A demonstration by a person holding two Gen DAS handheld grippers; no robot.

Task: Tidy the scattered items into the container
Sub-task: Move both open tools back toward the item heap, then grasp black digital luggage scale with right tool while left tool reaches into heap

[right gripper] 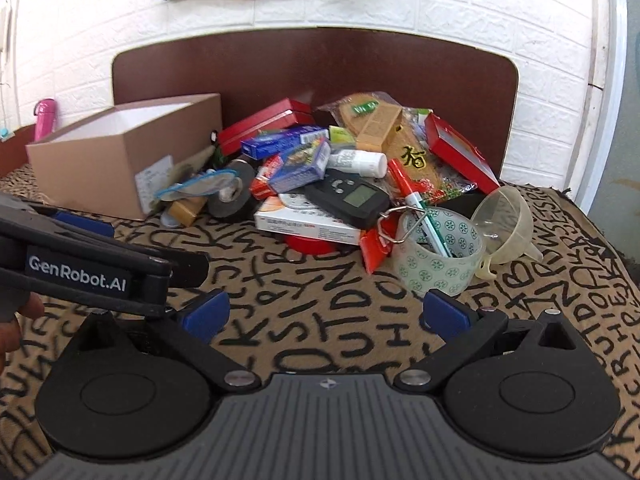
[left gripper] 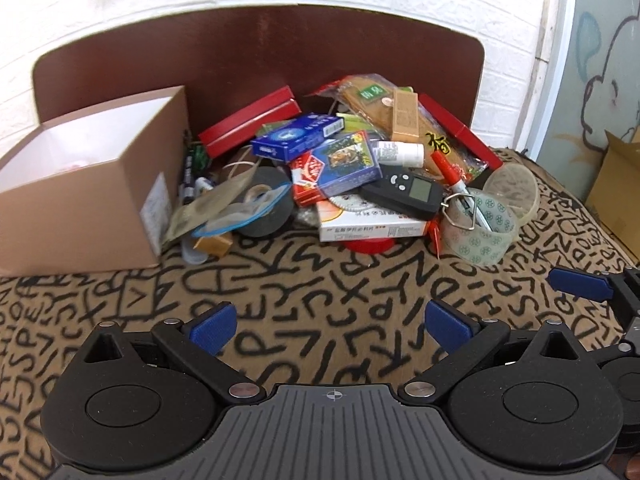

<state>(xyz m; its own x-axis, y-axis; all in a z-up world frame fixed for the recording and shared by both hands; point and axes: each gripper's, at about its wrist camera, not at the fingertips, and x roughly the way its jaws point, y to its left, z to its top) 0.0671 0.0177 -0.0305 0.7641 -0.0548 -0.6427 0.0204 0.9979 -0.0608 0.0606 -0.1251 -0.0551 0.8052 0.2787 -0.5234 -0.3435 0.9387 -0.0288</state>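
An open cardboard box point(left gripper: 92, 200) stands at the left on the lettered cloth; it also shows in the right wrist view point(right gripper: 120, 160). A pile of items lies to its right: red boxes point(left gripper: 252, 124), blue boxes point(left gripper: 298, 142), a black device with a screen point(left gripper: 404, 194), a patterned tape roll point(left gripper: 480, 232), a grey tape roll point(left gripper: 264, 208), a white bottle point(left gripper: 400, 153) and a red marker point(left gripper: 450, 172). My left gripper point(left gripper: 330, 324) is open and empty, short of the pile. My right gripper point(right gripper: 326, 314) is open and empty, beside it.
A clear funnel point(right gripper: 506, 220) lies right of the patterned tape roll point(right gripper: 438, 252). A brown headboard point(right gripper: 320, 68) and a white brick wall point(right gripper: 440, 0) stand behind the pile. A cardboard carton point(left gripper: 618, 188) stands off the right edge. A pink bottle point(right gripper: 44, 118) stands at the far left.
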